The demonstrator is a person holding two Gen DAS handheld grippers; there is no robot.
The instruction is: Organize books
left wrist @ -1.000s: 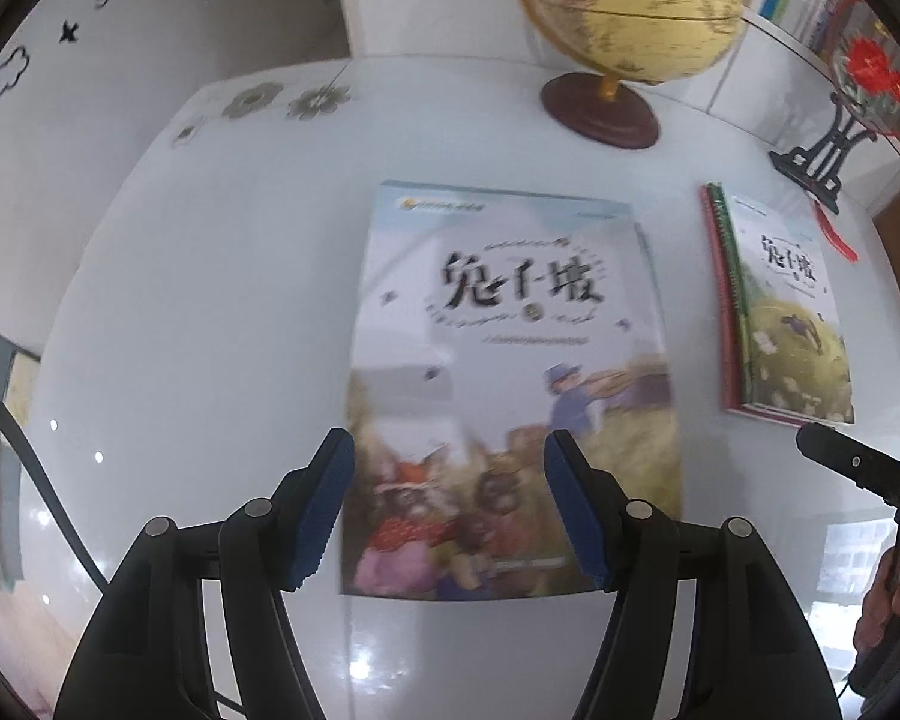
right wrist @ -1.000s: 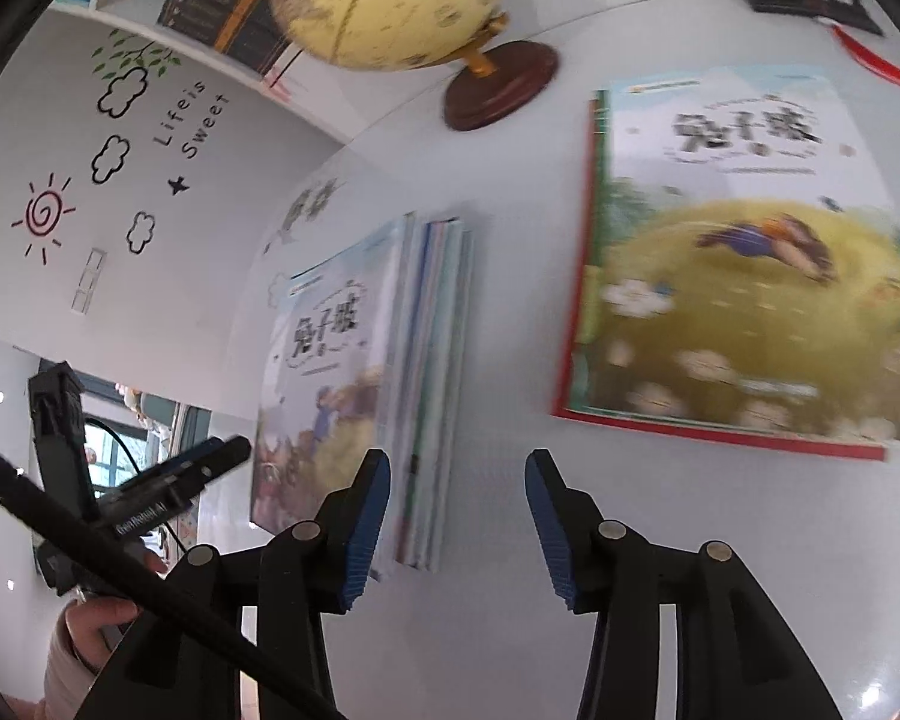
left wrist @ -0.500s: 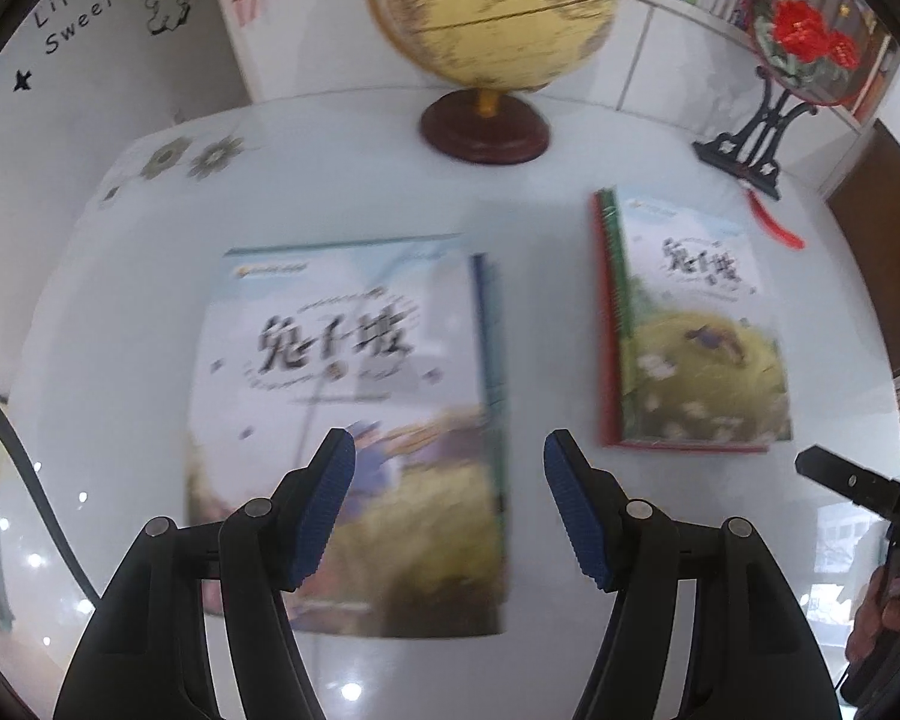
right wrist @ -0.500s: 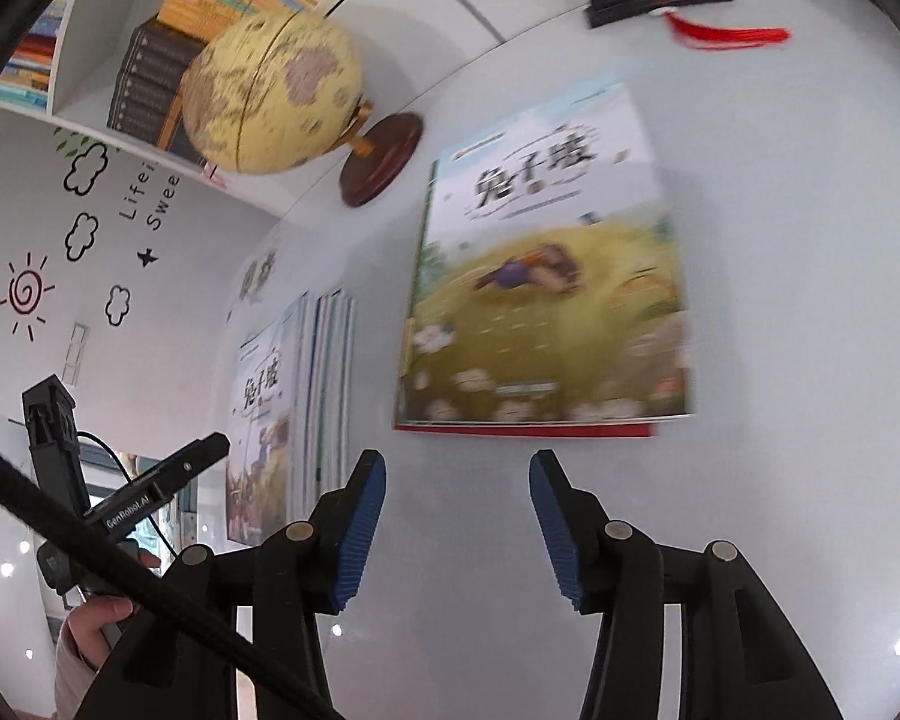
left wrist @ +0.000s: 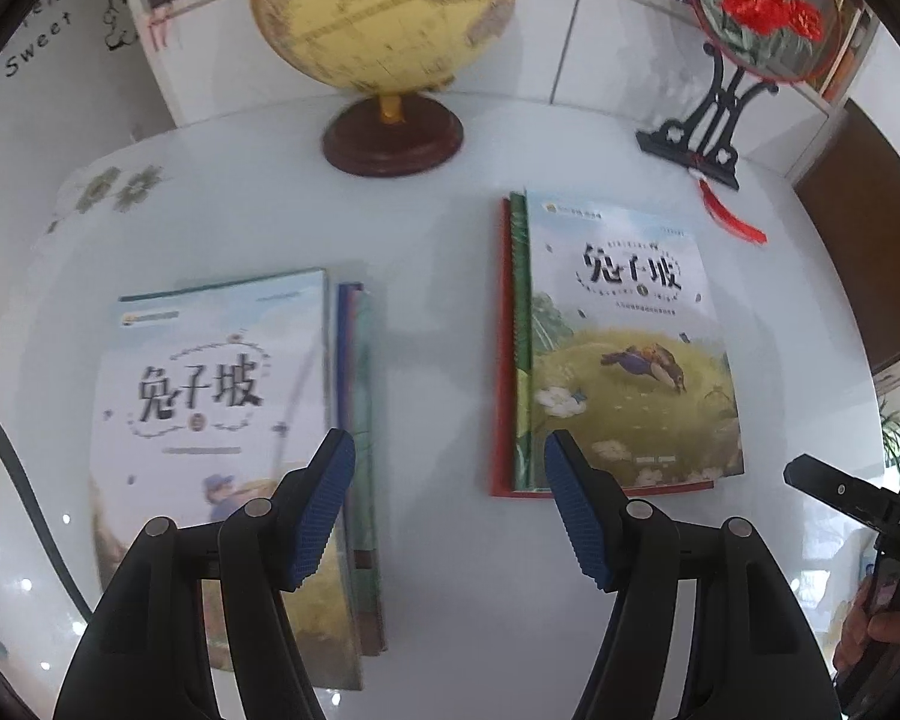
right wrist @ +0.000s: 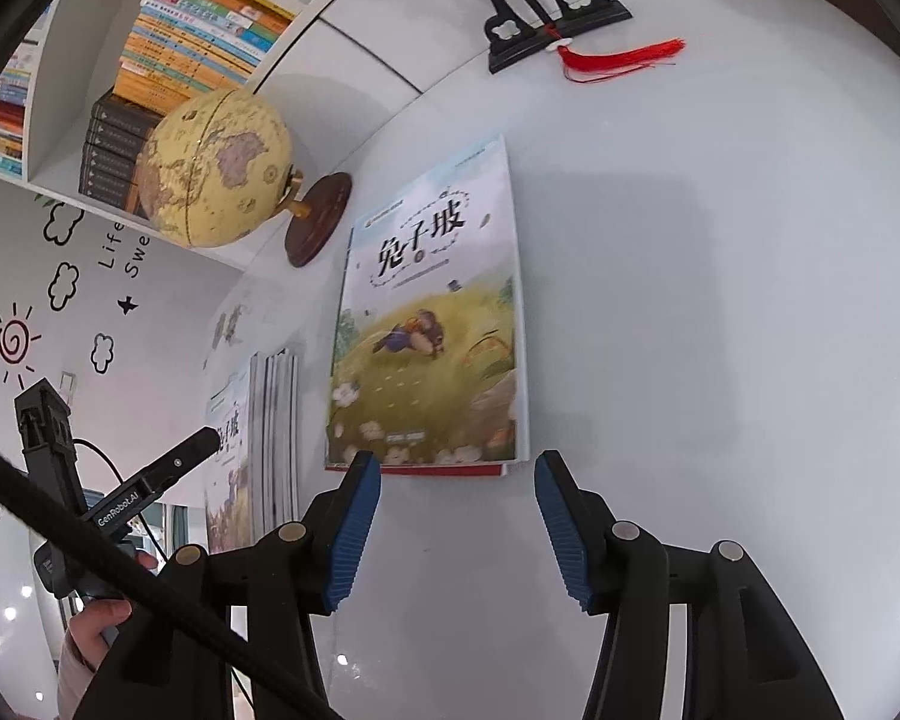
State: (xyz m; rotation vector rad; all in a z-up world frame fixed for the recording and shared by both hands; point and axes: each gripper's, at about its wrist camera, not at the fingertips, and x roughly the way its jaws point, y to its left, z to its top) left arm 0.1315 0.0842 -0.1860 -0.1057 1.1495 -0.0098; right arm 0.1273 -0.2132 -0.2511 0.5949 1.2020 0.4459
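Note:
Two stacks of picture books lie flat on the white table. The left stack has a pale cover on top with several books fanned out beneath; it also shows at the left of the right wrist view. The right stack has a meadow cover over a green and a red book, and lies ahead in the right wrist view. My left gripper hovers open over the bare gap between the stacks. My right gripper is just short of the meadow book's near edge, its jaws opening and holding nothing.
A yellow globe on a dark wooden base stands at the back of the table. A black stand with a round red-flower fan and red tassel is at the back right. A bookshelf runs behind. A hand holds the other gripper.
The left gripper has slid right, from above the left stack to over the gap. The right gripper has swung right toward the meadow book, and its jaws stand slightly wider.

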